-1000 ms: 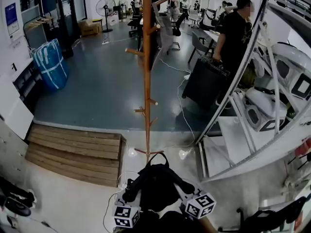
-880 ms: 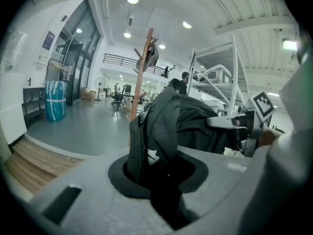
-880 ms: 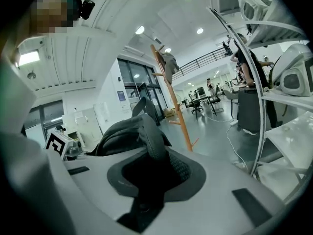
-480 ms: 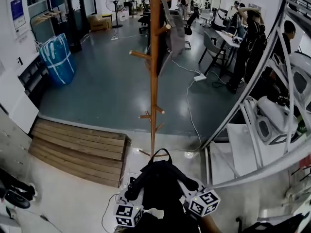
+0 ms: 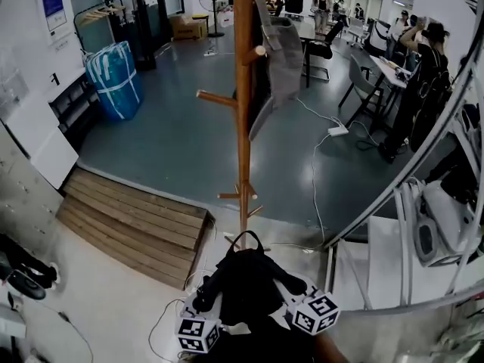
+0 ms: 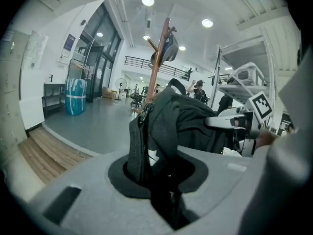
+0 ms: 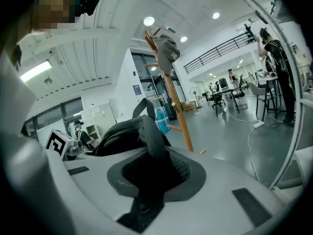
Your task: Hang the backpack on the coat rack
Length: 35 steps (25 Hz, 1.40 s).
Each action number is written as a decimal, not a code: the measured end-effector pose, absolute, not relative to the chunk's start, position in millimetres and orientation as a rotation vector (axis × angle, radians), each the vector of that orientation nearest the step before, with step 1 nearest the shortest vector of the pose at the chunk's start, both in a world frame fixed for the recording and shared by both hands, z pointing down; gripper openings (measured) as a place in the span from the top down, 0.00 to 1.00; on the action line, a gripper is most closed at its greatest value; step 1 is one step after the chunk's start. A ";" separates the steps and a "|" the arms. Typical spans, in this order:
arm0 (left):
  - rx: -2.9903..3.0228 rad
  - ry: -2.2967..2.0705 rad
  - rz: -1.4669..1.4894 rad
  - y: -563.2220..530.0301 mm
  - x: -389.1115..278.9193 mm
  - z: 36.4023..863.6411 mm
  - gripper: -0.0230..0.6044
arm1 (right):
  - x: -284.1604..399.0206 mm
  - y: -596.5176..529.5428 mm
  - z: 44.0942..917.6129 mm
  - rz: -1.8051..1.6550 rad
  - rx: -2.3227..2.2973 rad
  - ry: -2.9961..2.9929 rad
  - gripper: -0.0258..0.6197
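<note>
A black backpack hangs between my two grippers at the bottom of the head view, its top loop pointing at the base of the rack. The tall wooden coat rack stands straight ahead, with pegs at several heights and a grey garment on an upper peg. My left gripper is shut on a backpack strap at the bag's left side. My right gripper is shut on a padded strap at its right side. The rack rises beyond the bag in both gripper views.
A low wooden platform lies left of the rack's foot. A slanting metal shelf frame with white machines fills the right. White cables run over the grey floor. A blue bag stands far left; people and chairs stand behind.
Both grippers have carried the backpack forward. The coat rack now stands nearer and larger, and its foot sits just beyond the bag's top loop.
</note>
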<state>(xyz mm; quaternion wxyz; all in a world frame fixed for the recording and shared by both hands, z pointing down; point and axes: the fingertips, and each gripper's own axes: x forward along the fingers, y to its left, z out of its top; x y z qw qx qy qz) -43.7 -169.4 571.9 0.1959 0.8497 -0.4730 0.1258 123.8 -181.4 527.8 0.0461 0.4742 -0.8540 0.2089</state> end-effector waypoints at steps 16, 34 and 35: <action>2.306 -1.473 0.285 -242.5 7.0 571.3 0.82 | 171.7 -273.5 530.9 0.571 1.297 -2.698 0.85; 2.236 -1.513 0.309 -294.1 10.8 607.2 0.82 | 174.2 -335.0 566.8 0.619 1.250 -2.685 0.85; 2.234 -1.510 0.311 -297.3 10.7 609.0 0.82 | 173.8 -338.2 568.5 0.622 1.252 -2.684 0.85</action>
